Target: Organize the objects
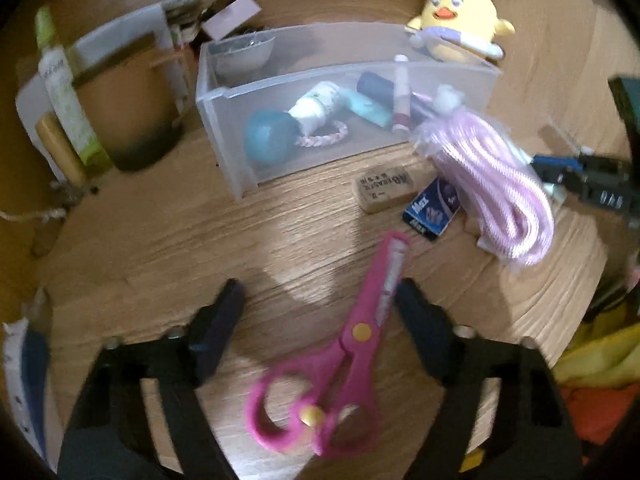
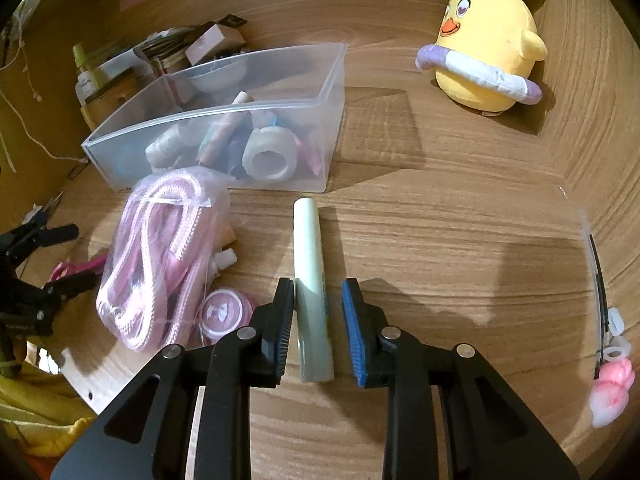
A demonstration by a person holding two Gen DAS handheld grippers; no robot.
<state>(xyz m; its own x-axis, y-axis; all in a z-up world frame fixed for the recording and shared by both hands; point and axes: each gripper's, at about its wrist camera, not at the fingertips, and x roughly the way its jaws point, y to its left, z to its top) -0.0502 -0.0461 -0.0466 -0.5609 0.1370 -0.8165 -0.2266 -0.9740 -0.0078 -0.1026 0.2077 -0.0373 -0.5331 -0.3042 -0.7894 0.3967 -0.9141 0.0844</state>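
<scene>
Pink scissors [image 1: 360,320] lie flat on the wooden table between the fingers of my left gripper [image 1: 318,292], which is open; the blade runs close by the right finger. In the right wrist view a pale green tube [image 2: 310,240] lies lengthwise between the fingers of my right gripper [image 2: 318,286]. The left pad is against the tube and a gap separates it from the blue right pad, so this gripper is open too. A clear plastic bin [image 1: 224,152] [image 2: 332,92] behind them holds tubes, a tape roll and other small items.
A bagged pink cord [image 1: 492,184] [image 2: 160,248] lies in front of the bin, with an eraser [image 1: 384,190], a small blue box [image 1: 434,208] and a pink round lid [image 2: 224,312] nearby. A yellow chick plush [image 2: 488,48] stands at the back right. A pink clip [image 2: 612,396] lies at the far right edge.
</scene>
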